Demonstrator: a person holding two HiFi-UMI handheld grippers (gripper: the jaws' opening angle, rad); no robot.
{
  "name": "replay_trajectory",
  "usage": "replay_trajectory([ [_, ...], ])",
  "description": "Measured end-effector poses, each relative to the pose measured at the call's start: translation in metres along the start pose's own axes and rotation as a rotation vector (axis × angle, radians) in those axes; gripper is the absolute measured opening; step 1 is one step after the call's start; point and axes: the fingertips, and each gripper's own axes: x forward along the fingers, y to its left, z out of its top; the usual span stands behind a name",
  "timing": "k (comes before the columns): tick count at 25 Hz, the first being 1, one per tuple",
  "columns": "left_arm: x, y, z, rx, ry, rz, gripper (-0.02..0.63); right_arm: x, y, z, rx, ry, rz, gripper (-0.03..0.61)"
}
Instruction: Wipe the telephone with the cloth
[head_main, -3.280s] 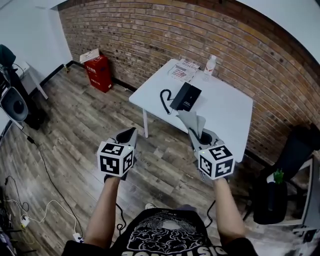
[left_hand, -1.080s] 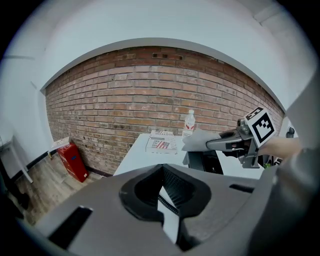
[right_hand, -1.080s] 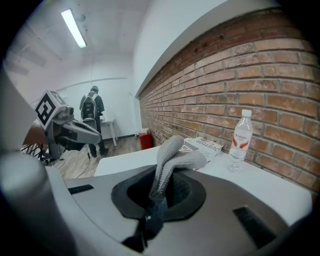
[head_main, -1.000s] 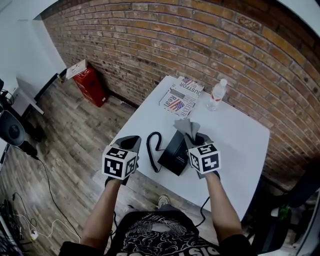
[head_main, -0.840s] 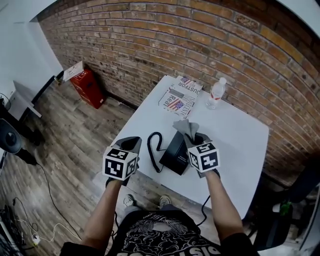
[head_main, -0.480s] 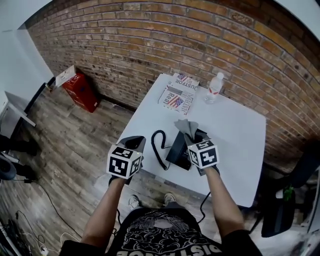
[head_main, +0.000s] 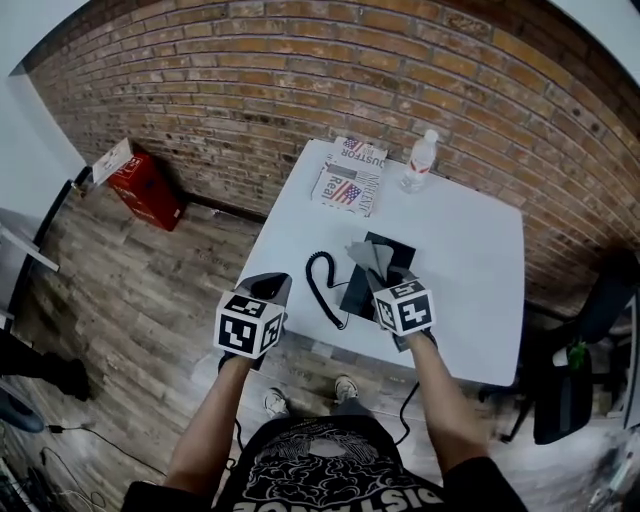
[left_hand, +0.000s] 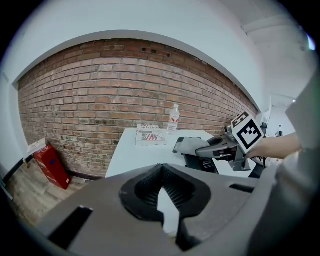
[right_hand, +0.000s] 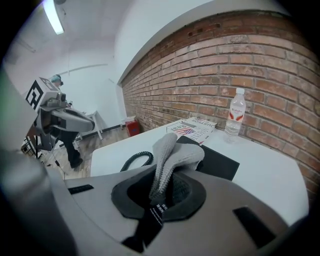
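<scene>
Wood floor (head_main: 150, 300) lies open below and to the left of the left gripper (head_main: 266, 287). This gripper hangs at the near left corner of the white table (head_main: 465, 255), and its jaws are pressed together with nothing between them. The right gripper (head_main: 383, 276) is above the table's near edge, clamped on a grey knitted cloth (head_main: 365, 256). The cloth stands up out of its jaws in a folded, ribbed bunch with a black label hanging below.

Directly under and just past that cloth sits the telephone (head_main: 392, 250), a flat black box. Its black coiled cord (head_main: 322, 285) loops on the tabletop between the two grippers. Bare white tabletop spreads to the right of the right gripper as far as the table's right edge.

Further ahead of the jaws, a folded newspaper (head_main: 350, 185) and a clear water bottle (head_main: 418, 162) stand near the table's far edge, which lies against the brick wall (head_main: 300, 70). A red box (head_main: 135, 185) sits on the floor at the foot of the wall, far to the left.
</scene>
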Motion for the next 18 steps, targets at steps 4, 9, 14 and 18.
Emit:
replay_trajectory([
  [4, -0.003, -0.001, -0.006, 0.013, 0.005, -0.029, 0.006, -0.003, 0.008, -0.008, 0.023, 0.008, -0.018, 0.011],
  [9, -0.007, 0.003, -0.011, 0.020, 0.007, -0.054, 0.006, -0.007, 0.017, -0.018, 0.041, 0.022, -0.042, 0.011],
  [14, -0.011, 0.005, -0.021, 0.031, 0.015, -0.080, 0.006, -0.008, 0.026, -0.028, 0.061, 0.030, -0.064, 0.011],
  [18, -0.015, 0.007, -0.025, 0.042, 0.015, -0.098, 0.006, -0.009, 0.034, -0.035, 0.074, 0.038, -0.078, 0.011],
])
